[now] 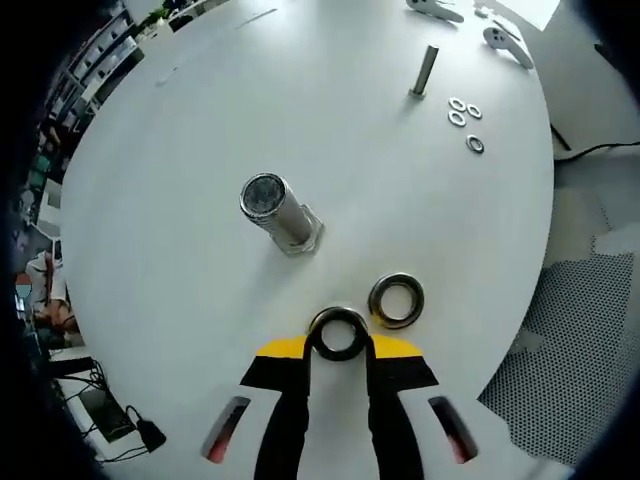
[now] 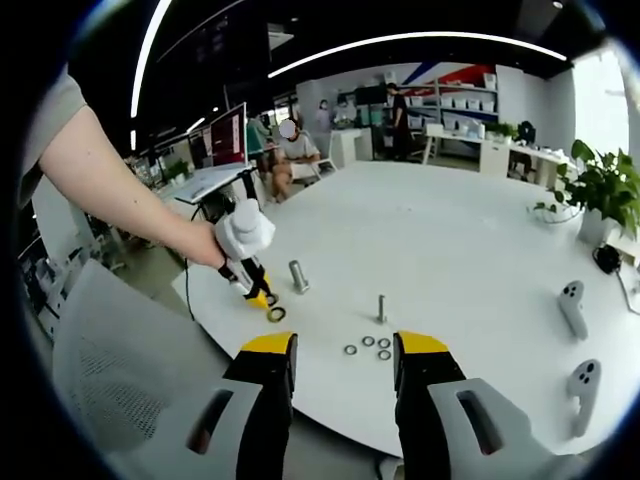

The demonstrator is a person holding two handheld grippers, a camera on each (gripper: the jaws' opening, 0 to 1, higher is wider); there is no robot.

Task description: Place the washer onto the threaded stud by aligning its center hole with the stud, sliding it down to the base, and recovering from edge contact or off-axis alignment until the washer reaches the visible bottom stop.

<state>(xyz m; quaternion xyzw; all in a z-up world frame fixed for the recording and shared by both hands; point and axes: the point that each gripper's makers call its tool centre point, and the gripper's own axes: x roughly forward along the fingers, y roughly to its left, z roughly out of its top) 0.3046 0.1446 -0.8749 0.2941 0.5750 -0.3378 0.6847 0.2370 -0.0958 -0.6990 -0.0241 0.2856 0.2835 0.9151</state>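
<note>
White round tabletop [image 1: 180,250] carries everything, with an office beyond it in the right gripper view. In the left gripper view the left gripper [image 1: 339,345] pinches a dark washer [image 1: 338,334] by its rim at six o'clock, jaws clenched on its outer edge; a second large washer [image 1: 396,300] lies just beside it at about four. The big threaded stud [image 1: 278,212] on its hex base stands toward eleven, nothing between. Being a stiff, smooth steel ring, it will likely slip or tilt unless held level. A slimmer stud [image 1: 426,70] and three small washers [image 1: 464,112] sit far off at one. The right gripper [image 2: 343,362] hangs released off the table's edge.
</note>
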